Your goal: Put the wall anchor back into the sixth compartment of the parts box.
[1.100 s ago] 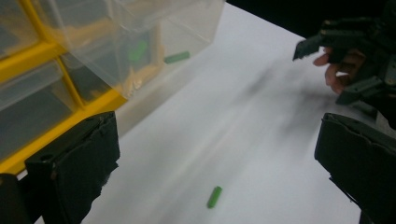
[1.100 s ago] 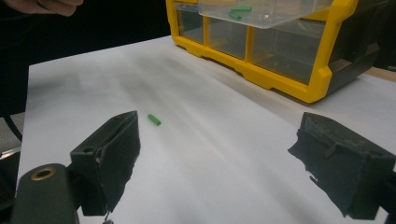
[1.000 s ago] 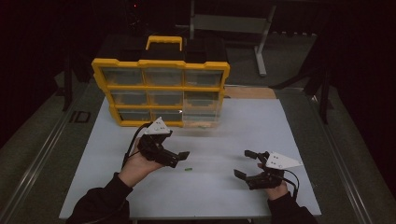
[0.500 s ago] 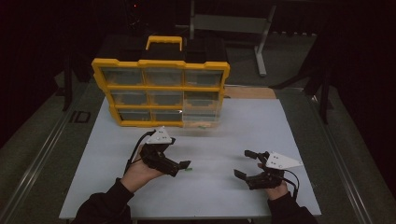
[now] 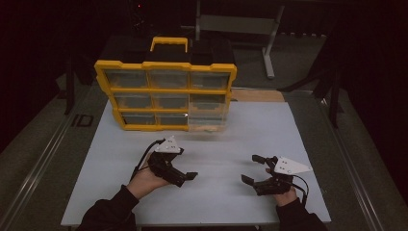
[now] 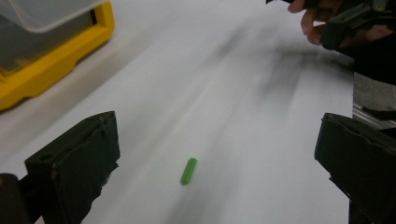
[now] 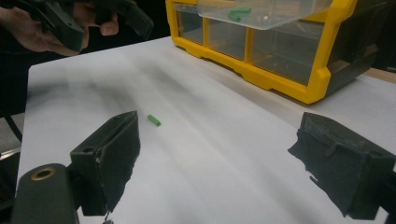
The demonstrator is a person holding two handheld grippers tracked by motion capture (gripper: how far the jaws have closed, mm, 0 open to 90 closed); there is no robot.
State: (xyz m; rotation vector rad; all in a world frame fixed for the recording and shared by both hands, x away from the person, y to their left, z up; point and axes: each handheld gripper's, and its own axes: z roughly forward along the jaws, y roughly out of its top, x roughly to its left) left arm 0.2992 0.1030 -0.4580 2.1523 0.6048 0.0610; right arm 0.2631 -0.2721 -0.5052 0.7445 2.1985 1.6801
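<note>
Lowered and drawn a little nearer the person since a second ago, the left gripper now sits close over the white table, while the right gripper has kept its place. Between the wide-spread jaws in the left gripper view lies a small green peg, flat on the bare tabletop, touched by neither jaw and slightly nearer the left one. In the right gripper view the same peg rests just beyond the left jaw, well short of the yellow organizer case. Both grippers are gaping wide with nothing gripped. In the high view the peg is too small to make out under the left gripper's jaws. The right gripper hovers low at the table's near right, its jaws pointing left toward the other gripper, the two well apart. The yellow organizer case stands tilted upright at the far edge of the table, its clear compartments facing the person, with one clear drawer pulled out at its lower right and holding a few green pieces. Dark sleeves enter from the bottom edge.
</note>
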